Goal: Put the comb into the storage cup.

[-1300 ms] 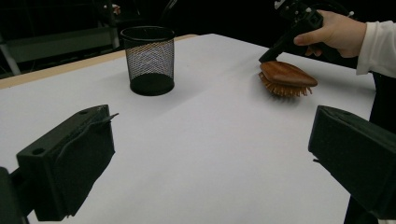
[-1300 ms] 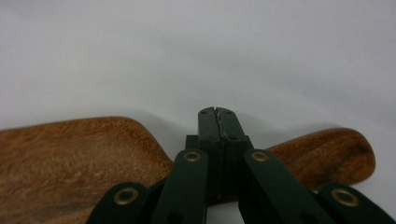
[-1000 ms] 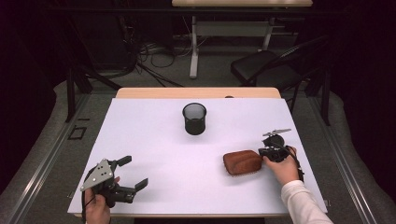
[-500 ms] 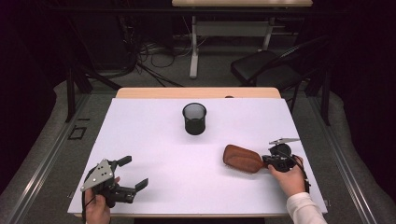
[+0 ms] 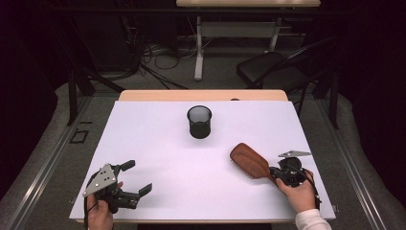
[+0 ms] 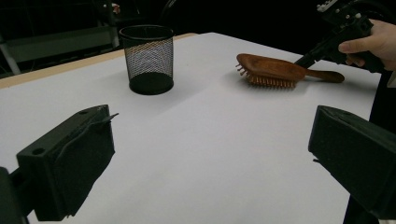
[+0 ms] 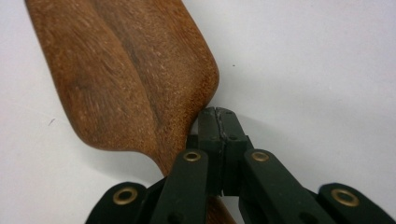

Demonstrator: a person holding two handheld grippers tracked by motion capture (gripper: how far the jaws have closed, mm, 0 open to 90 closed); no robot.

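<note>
Right gripper (image 5: pixel 274 173) is sitting lower right in the high view, hand wrapping the body so the jaw tips are hard to make out there. In the right gripper view the jaws are pressing flat against each other at bottom centre, closed; the brush (image 7: pixel 126 74) handle is passing under or beside them, and I can't tell whether they're pinching it or just lying on top, since the handle is disappearing behind the linkage at the bottom edge. Brush head is filling the upper left of that view, cut off at top and left. In the high view the brush (image 5: pixel 250 160) is lying right of centre on the table (image 5: pixel 158 143), wooden back up, handle end hidden under the gripper. Left gripper view is showing it upper right, bristles down, touching the table, with the handle tip poking out past the right gripper (image 6: pixel 343 35). Left gripper (image 5: pixel 135 179) is sitting lower left in the high view, jaws spread wide, holding nothing; in its own view the jaws are standing at the left and right edges, both partly cropped. Mesh cup (image 5: pixel 199 121) is standing upright near top centre of the table, well apart from the brush; inside is too dark to read.
</note>
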